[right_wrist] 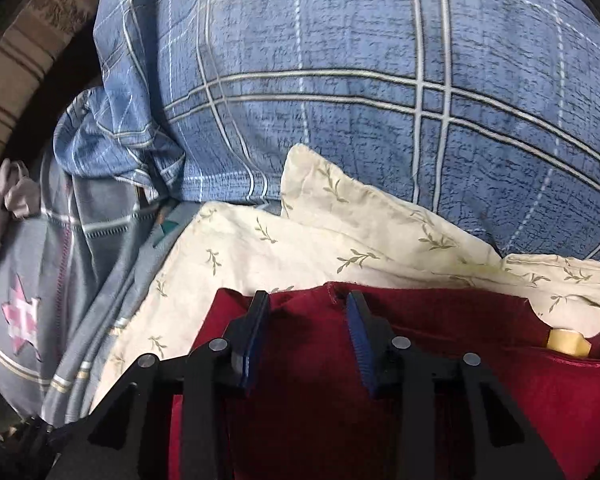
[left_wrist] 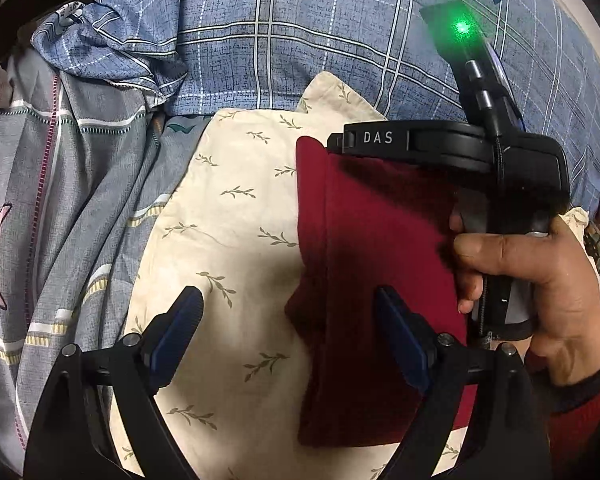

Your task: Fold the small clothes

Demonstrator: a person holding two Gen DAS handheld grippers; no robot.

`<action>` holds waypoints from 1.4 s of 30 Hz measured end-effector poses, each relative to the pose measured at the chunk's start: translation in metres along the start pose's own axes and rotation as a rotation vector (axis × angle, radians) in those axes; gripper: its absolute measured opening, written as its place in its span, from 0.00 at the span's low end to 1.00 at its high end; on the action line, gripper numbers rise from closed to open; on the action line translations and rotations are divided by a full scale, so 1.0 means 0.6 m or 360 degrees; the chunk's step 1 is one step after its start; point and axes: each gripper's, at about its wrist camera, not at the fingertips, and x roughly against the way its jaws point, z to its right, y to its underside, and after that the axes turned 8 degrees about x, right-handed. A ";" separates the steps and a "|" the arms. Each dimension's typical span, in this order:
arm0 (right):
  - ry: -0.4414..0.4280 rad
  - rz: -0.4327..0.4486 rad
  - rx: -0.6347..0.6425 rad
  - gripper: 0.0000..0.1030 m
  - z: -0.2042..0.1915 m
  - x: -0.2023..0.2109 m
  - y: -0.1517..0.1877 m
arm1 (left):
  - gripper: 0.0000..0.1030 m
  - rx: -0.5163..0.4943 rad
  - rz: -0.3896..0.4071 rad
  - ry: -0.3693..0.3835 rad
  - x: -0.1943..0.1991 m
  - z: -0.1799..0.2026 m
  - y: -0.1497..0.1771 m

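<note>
A dark red garment (left_wrist: 380,264) lies folded on a cream leaf-print cloth (left_wrist: 228,216). My left gripper (left_wrist: 288,300) is open just above the garment's left edge, one finger over the cream cloth, the other over the red fabric. The right gripper's black body (left_wrist: 452,148), held by a hand (left_wrist: 540,292), sits at the garment's far edge. In the right wrist view, my right gripper (right_wrist: 308,304) is open, its fingers low over the far edge of the red garment (right_wrist: 440,380). Neither gripper holds fabric.
A blue plaid pillow (left_wrist: 320,32) lies behind the cream cloth; it also fills the right wrist view (right_wrist: 360,100). A grey quilt with a pink star (left_wrist: 40,208) lies at the left. A small cream tag (right_wrist: 568,342) pokes out of the garment.
</note>
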 end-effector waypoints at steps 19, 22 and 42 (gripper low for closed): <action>0.0038 0.0038 -0.0114 0.54 0.035 0.077 0.053 | 0.86 0.0023 0.0031 -0.0017 0.006 0.000 0.007; -0.0001 0.0087 -0.0093 0.54 0.029 0.091 0.043 | 0.86 0.0026 0.0026 -0.0016 0.003 0.001 0.008; -0.0194 -0.0143 -0.0086 0.86 -0.021 0.027 -0.015 | 0.86 0.0102 -0.0043 0.0062 -0.003 -0.014 0.010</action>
